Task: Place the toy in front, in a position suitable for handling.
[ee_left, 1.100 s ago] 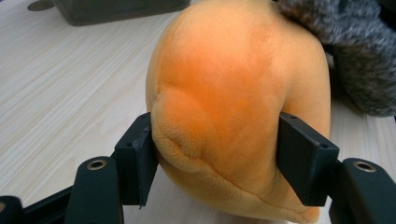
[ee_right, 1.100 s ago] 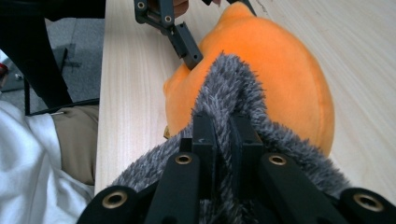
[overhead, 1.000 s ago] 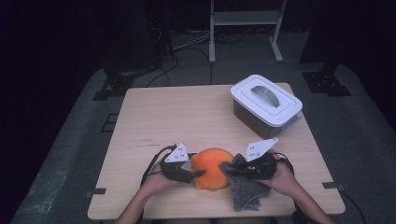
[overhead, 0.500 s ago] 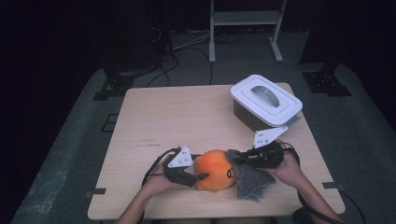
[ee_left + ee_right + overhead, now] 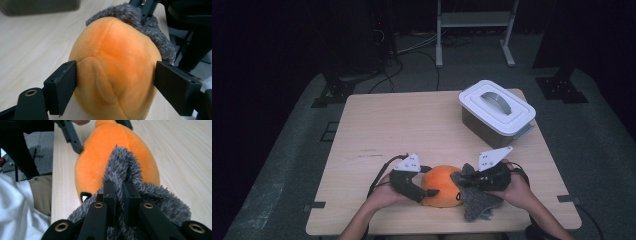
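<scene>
- An orange plush toy is seen lying on the near part of the wooden table, between the two hands, close to the front edge
- A grey furry part of the toy is spread on the table at its right end
- The left gripper is held at the toy's left end; in the left gripper view the orange body is set between the two black jaws, which have just been opening
- The left jaw pad is seen at the plush surface and the right pad just off it, so no squeeze on the toy is shown
- The right gripper is clamped tight on a fold of the grey fur, the jaws drawn together with the fur pinched between them
- A white-lidded box with a grey handle is placed at the far right of the table, well apart from the toy
- Black cables are trailed from both grippers across the table
</scene>
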Tool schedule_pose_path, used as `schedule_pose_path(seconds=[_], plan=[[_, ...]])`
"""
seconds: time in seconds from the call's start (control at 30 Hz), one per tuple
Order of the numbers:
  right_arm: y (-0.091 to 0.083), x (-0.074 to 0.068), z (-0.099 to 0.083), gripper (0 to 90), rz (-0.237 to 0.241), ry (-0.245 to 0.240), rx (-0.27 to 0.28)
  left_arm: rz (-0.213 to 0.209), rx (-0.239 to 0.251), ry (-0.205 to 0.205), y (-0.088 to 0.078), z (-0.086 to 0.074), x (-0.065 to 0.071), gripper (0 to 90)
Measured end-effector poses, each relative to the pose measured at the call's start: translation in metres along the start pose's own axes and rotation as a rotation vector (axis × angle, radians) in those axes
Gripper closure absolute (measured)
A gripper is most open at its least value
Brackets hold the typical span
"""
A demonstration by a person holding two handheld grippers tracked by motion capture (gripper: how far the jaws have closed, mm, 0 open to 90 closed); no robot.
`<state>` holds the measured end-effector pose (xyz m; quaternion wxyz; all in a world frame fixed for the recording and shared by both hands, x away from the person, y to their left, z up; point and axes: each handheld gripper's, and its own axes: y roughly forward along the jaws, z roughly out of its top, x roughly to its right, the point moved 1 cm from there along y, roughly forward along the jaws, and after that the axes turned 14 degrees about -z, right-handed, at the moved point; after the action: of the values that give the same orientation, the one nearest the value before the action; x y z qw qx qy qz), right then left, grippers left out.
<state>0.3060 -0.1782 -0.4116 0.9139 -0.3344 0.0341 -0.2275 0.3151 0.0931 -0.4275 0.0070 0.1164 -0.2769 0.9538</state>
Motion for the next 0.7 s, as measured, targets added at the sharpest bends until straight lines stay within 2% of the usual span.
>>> schedule_pose_path(seconds=[0.07, 0.17, 0.27, 0.37, 0.47, 0.5, 0.6, 0.67, 0.7], plan=[[-0.001, -0.002, -0.001, 81.9, -0.001, -0.002, 0.0, 0.027, -0.016, 0.025, 0.001, 0.002, 0.002, 28.0], [-0.005, 0.003, -0.001, 81.9, 0.003, 0.011, 0.012, 0.065, -0.024, 0.094, 0.001, 0.005, 0.006, 46.4], [-0.008, 0.007, 0.004, 81.9, -0.002, 0.011, 0.017, 0.089, -0.002, 0.144, -0.003, 0.007, 0.005, 48.2], [-0.012, 0.011, 0.016, 81.9, -0.02, -0.006, 0.041, 0.135, 0.003, 0.225, -0.005, 0.01, 0.005, 49.4], [-0.013, 0.013, 0.03, 81.9, -0.027, -0.028, 0.07, 0.155, 0.019, 0.267, -0.005, 0.012, 0.005, 49.4], [-0.012, 0.013, 0.033, 81.9, -0.029, -0.034, 0.071, 0.161, 0.023, 0.271, -0.006, 0.011, 0.004, 49.2], [-0.007, 0.016, 0.035, 81.9, -0.031, -0.041, 0.061, 0.143, 0.015, 0.249, -0.007, 0.003, 0.0, 47.8], [-0.002, 0.018, 0.029, 82.0, -0.025, -0.026, 0.04, 0.123, 0.036, 0.215, -0.009, -0.002, -0.002, 43.9], [0.002, 0.019, 0.025, 82.0, -0.015, -0.013, 0.035, 0.117, 0.039, 0.188, -0.009, -0.002, -0.003, 38.4]])
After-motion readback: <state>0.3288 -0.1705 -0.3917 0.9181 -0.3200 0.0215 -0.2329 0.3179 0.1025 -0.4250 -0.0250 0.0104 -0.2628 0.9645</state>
